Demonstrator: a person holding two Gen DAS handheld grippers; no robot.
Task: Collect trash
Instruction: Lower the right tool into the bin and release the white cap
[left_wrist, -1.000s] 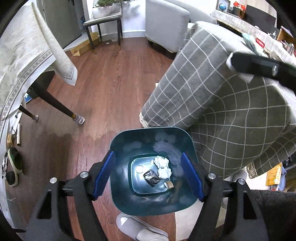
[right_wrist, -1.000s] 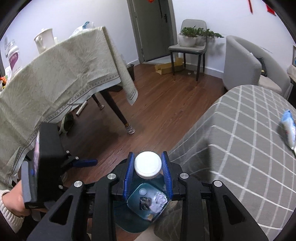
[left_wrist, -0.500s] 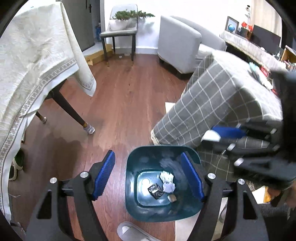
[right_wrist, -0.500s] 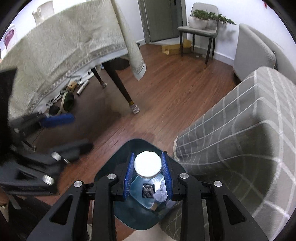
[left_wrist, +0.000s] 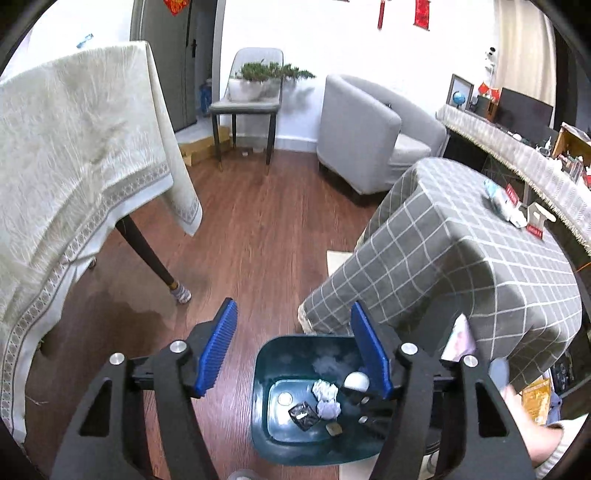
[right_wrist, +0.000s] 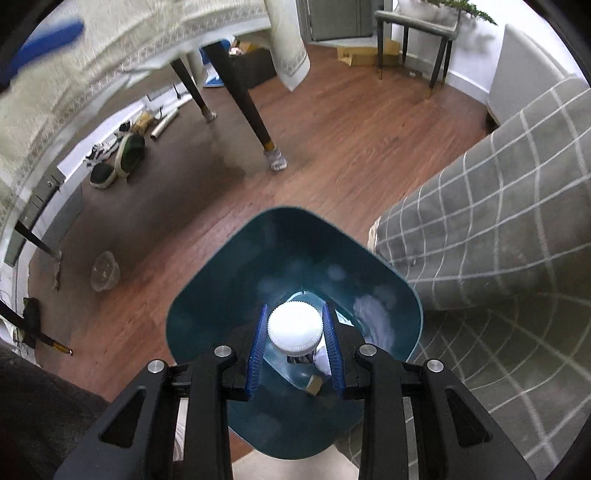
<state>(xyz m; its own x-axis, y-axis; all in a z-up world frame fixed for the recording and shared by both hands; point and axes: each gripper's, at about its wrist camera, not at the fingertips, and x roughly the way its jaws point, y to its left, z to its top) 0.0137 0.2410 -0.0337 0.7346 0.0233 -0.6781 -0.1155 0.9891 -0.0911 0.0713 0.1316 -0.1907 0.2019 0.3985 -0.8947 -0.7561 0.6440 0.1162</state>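
Observation:
A dark teal trash bin (left_wrist: 266, 373) (right_wrist: 207, 295) stands on the wood floor beside a grey checked table. Crumpled white paper (left_wrist: 325, 391), a black wrapper (left_wrist: 303, 415) and small bits lie at its bottom. My right gripper (right_wrist: 295, 350) is shut on a bottle with a white ribbed cap (right_wrist: 294, 326) and holds it over the bin's mouth, low inside it. The cap (left_wrist: 356, 380) also shows in the left wrist view, behind my right finger. My left gripper (left_wrist: 295, 350) is open and empty above the bin's far rim.
The grey checked table (left_wrist: 461, 258) stands right of the bin, with a plastic package (left_wrist: 502, 201) on it. A cream-clothed table (left_wrist: 74, 166) with dark legs stands left. Shoes (right_wrist: 125, 157) and a clear bowl (right_wrist: 105, 275) lie on the floor. A grey armchair (left_wrist: 369, 129) is behind.
My right gripper has lowered the bottle from above the table's edge down into the bin's mouth. My left gripper has tilted up and back, so the bin sits lower in its view.

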